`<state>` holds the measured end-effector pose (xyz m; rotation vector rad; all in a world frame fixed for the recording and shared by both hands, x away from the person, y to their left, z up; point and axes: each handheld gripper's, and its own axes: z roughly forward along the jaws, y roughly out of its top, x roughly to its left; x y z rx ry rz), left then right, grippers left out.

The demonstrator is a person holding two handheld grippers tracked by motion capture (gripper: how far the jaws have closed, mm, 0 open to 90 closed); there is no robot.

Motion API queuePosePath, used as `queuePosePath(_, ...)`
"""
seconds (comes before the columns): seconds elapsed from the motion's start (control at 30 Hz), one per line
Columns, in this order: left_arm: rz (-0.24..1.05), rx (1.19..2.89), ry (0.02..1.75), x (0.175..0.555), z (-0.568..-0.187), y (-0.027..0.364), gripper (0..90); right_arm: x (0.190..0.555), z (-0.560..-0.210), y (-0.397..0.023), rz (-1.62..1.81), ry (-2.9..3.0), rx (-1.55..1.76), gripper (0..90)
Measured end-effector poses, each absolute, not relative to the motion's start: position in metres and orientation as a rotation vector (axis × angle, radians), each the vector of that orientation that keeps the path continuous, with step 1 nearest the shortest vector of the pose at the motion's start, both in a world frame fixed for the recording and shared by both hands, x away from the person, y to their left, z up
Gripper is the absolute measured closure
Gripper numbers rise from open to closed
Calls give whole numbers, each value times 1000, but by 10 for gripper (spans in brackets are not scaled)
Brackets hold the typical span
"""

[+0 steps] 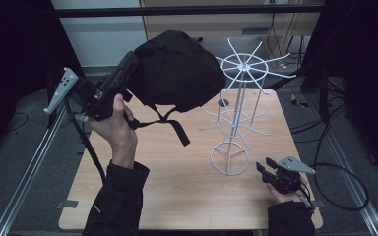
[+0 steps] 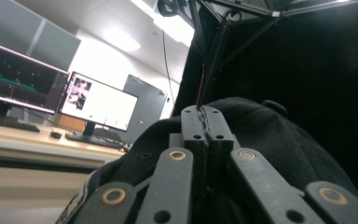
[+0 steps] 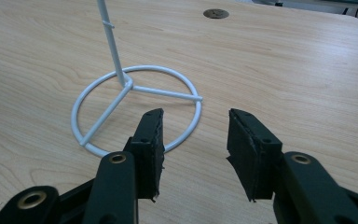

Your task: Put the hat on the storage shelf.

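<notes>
Left gripper (image 1: 128,66) clamps black cap (image 1: 177,69) in the air beside white wire rack (image 1: 236,115); right gripper (image 1: 265,168) gapes empty near the rack's base. Dangling strap may snag a prong and tip the rack.

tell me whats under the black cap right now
The black cap hangs in the air, held by the left gripper; its strap dangles over the bare wooden table. The cap's inside is hidden.

No legible text anywhere.
</notes>
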<state>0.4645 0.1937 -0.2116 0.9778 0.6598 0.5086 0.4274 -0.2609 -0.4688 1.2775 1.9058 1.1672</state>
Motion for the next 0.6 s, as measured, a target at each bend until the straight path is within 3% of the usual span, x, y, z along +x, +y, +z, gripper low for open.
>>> queuePosePath(0.6, 433, 1177, 737, 476, -294, 202, 877, 429, -471, -259, 1156, 1918, 1269, 526)
